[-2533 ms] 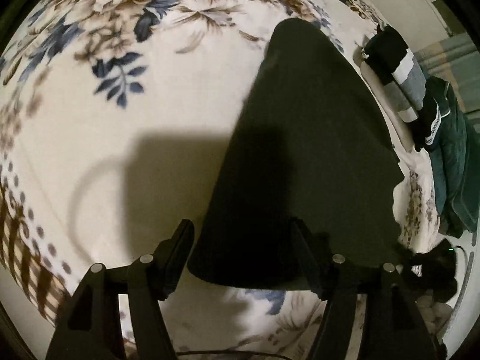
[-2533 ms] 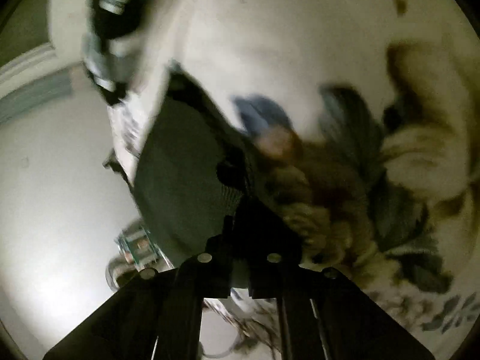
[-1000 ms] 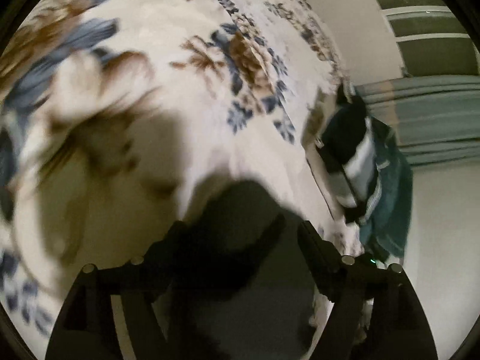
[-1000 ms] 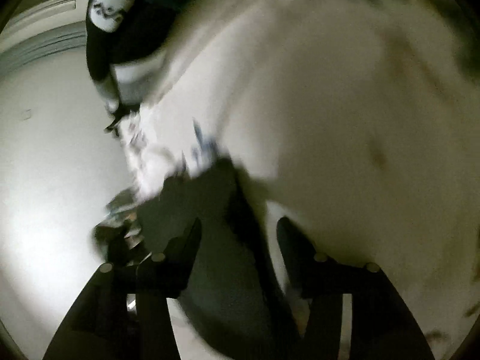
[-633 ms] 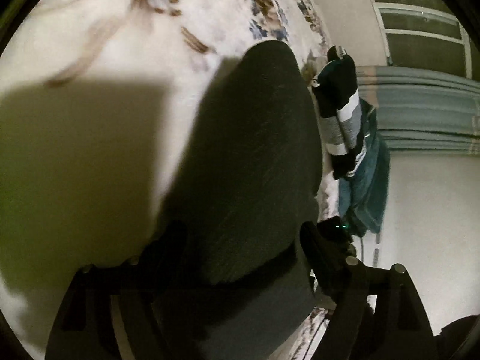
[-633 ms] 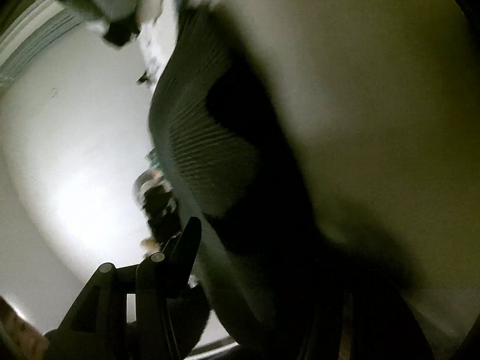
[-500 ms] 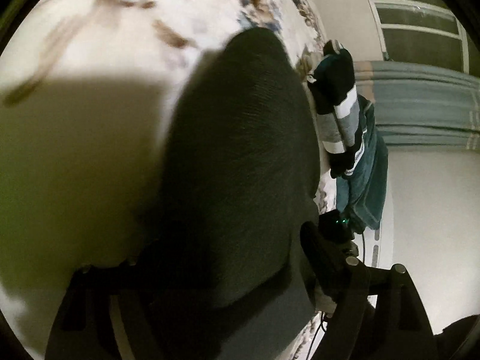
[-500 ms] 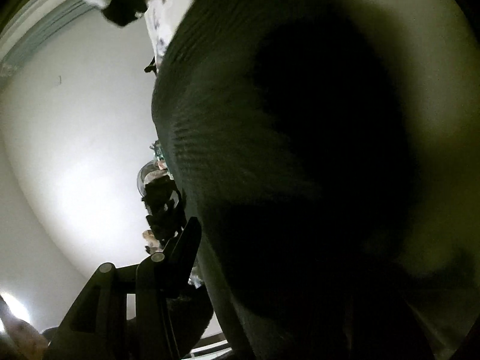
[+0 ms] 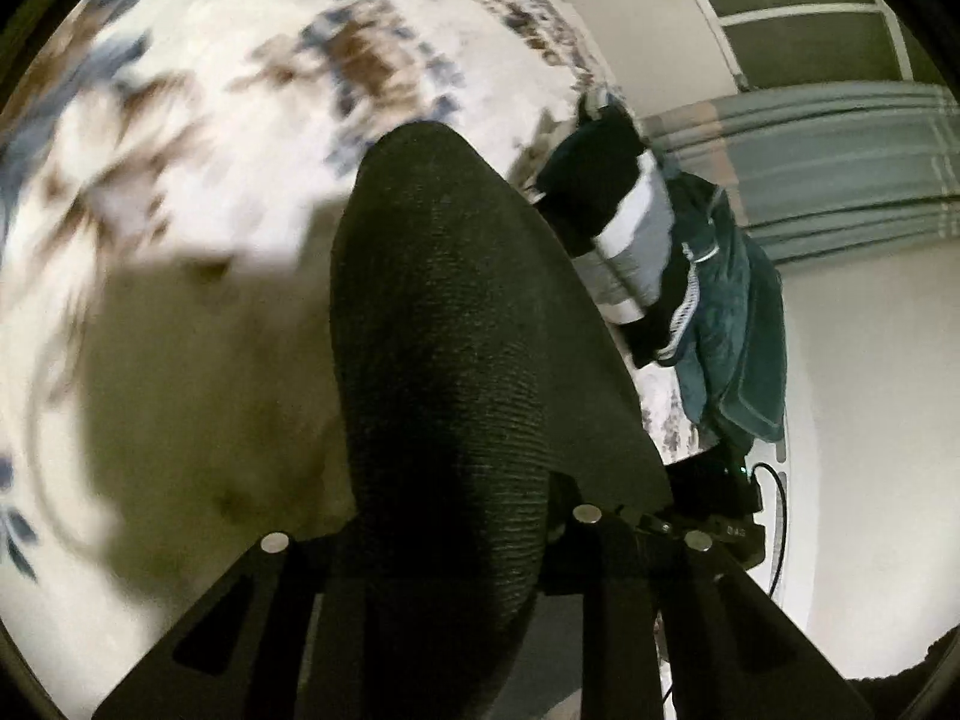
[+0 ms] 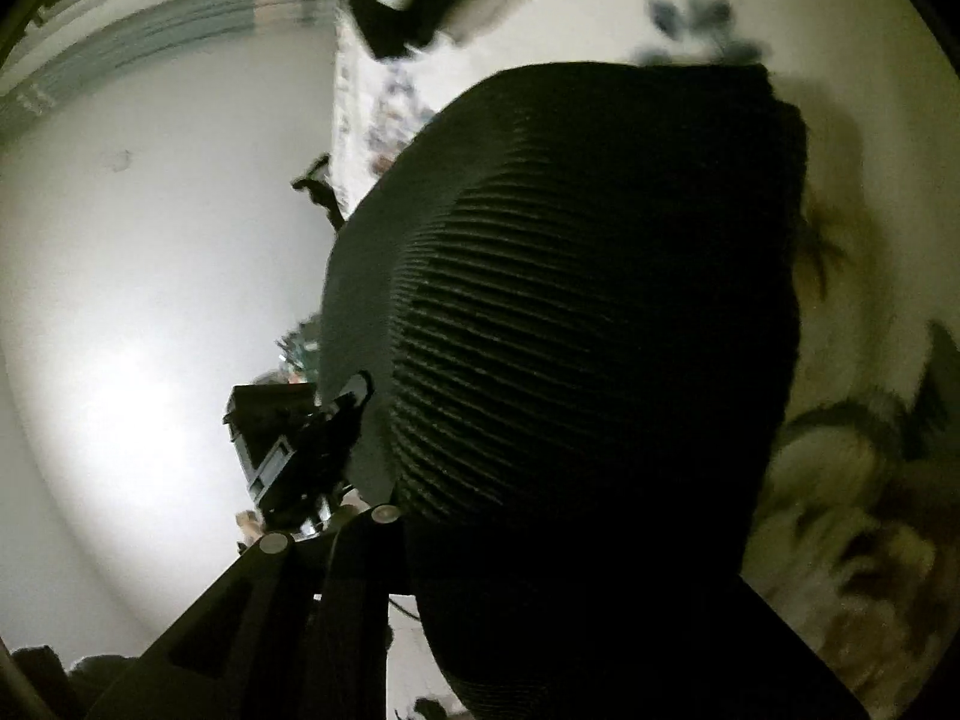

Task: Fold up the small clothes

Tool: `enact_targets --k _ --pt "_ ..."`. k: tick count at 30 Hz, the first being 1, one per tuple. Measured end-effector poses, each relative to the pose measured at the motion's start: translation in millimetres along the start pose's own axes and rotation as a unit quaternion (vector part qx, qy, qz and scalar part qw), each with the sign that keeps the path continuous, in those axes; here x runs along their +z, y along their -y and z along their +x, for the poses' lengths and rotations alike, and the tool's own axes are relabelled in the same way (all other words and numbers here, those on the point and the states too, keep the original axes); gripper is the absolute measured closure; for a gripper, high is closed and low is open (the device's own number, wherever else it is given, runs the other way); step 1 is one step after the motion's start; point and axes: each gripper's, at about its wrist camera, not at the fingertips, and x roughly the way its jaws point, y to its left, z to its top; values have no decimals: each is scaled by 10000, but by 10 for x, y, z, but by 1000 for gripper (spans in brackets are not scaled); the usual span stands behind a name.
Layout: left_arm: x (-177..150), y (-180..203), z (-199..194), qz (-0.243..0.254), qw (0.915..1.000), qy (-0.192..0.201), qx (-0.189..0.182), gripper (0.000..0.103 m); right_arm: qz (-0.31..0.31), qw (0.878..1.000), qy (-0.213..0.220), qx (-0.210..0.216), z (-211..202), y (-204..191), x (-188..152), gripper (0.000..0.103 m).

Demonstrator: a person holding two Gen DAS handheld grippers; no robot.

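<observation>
Pinching has just begun on both sides: the left tongs (image 9: 444, 516) and the right tongs (image 10: 480, 516) have each been closing within the last half second, and a dark ribbed knit garment (image 9: 456, 324) now fills the space between their jaws. A second ago both pairs stood spread over the cloth; half a second ago the fabric already lay between them; now, in the left wrist view, the arms have drawn in tight against it. In the right wrist view only one arm shows beside the knit (image 10: 570, 300), the other hidden behind it, yet the cloth bulges up from the jaws as if gripped.

The garment is half raised off the floral bedspread (image 9: 180, 138), its far end rounded and reaching towards a heap of other clothes, a black, white and grey striped piece (image 9: 630, 228) beside a teal one (image 9: 732, 312), at the bed's edge. Blur on the bedspread pattern suggests the hands are moving.

With both near corners taken, the fold looks ready to be carried over: I judge the next step is to bring the held edge across to the far end and lay it flat.
</observation>
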Motion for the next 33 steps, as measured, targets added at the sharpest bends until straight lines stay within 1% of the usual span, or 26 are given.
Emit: enact_targets --k 2,4,8,12,16,18,19,20,21,22,23,24,25,26,27,28,29,30,31,32,33 --pt "164 196 2 183 9998 -64 -47 85 -104 9997 239 -2 -170 -227 12 84" --pt "391 479 30 437 9989 -129 -104 85 -159 9988 456 2 -329 -425 58 84" --pt "845 981 131 798 9962 -231 -275 85 -256 9950 958 -81 -715 -836 245 84" --pt "1438 1575 396 1185 9913 -294 -488 85 -371 9892 1410 -164 -1164 -1210 618 84" --pt "2015 1960 807 1414 9872 -398 -625 84 -476 9830 1735 -366 -1618 -1433 1217 84" --pt "2304 2102 1112 1535 9855 -518 -505 83 -498 9811 1799 -514 -1754 -1468 1547 84" --pt "2446 2148 1312 1626 9843 -612 -325 79 -517 9802 1799 -639 -1826 -1455 1722 81" --pt "2527 2162 1452 1742 9824 -662 -143 78 -483 9798 1792 -743 -1864 -1402 1871 78" --pt "2611 2148 1658 1870 9794 -728 209 73 -284 9773 1845 -998 -1914 -1276 2059 64" --pt "2658 2083 1843 1916 9762 -820 608 73 -131 9728 1922 -1288 -2034 -1163 2139 41" --pt "2673 2013 1969 1957 9718 -923 938 73 38 9668 2015 -1571 -2037 -1101 2226 37" --pt "2658 1925 2089 1914 9672 -1062 1291 72 146 9602 2086 -1855 -2073 -1025 2238 36" --pt "2617 1858 2146 1895 9644 -1087 1489 68 187 9507 2152 -2224 -2086 -1045 2296 36" --pt "2543 1808 2116 1948 9637 -914 1582 67 179 9422 2232 -2492 -2094 -1030 2238 36" --pt "2483 1810 2061 2018 9641 -737 1563 64 124 9329 2271 -2792 -2074 -1037 2158 33" --pt "2406 1828 1995 2129 9621 -556 1609 57 65 9242 2310 -3042 -2242 -921 1977 26" --pt "2345 1849 1952 2191 9601 -463 1674 53 7 9105 2359 -3395 -2226 -948 1927 22" --pt "2269 1873 1922 2272 9564 -408 1791 32 -72 8954 2398 -3751 -2201 -970 1841 14" --pt "2210 1900 1900 2379 9509 -326 1953 0 -160 8819 2431 -4036 -2150 -1027 1747 7" --pt "2174 1919 1876 2503 9457 -213 2062 0 -196 8715 2461 -4237 -2194 -1036 1664 4" --pt "2149 1934 1843 2580 9414 -116 2168 0 -212 8606 2487 -4439 -2139 -1058 1593 0"
